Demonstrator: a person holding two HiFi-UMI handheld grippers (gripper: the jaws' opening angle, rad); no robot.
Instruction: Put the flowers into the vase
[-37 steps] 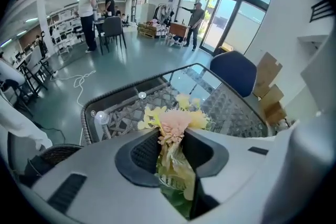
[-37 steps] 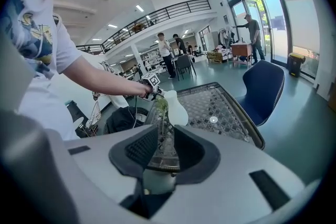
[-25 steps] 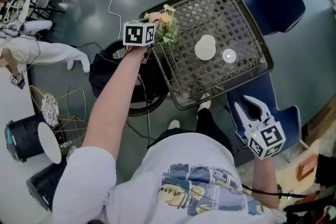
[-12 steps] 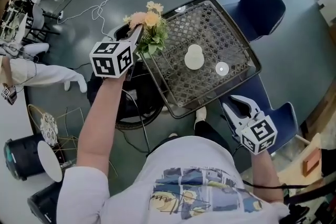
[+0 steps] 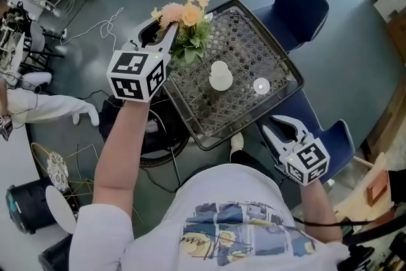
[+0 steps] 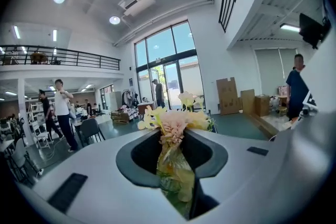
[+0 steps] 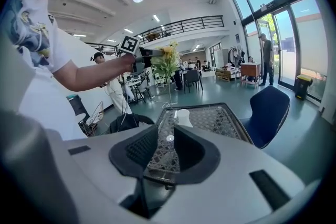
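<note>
My left gripper (image 5: 166,35) is shut on a bunch of flowers (image 5: 184,14) with peach, pink and yellow blooms and green leaves. It holds them in the air over the far left corner of the metal mesh table (image 5: 194,128). In the left gripper view the wrapped stems are pinched between the jaws of this gripper (image 6: 172,140), and the flowers (image 6: 174,121) stand just beyond them. A white vase (image 5: 220,77) stands upright mid-table, to the right of the flowers. My right gripper (image 5: 280,131) is open and empty off the table's near right edge. It points at the vase (image 7: 182,117).
A small white disc (image 5: 261,85) lies on the mesh right of the vase. Blue chairs stand at the far right (image 5: 299,0) and under my right gripper (image 5: 338,136). A black bag (image 5: 157,131) and a white cable (image 5: 101,27) lie on the floor left of the table.
My left gripper has lifted the flowers up from the table's far left corner, and they now hang higher in the air. The right gripper has barely moved.
</note>
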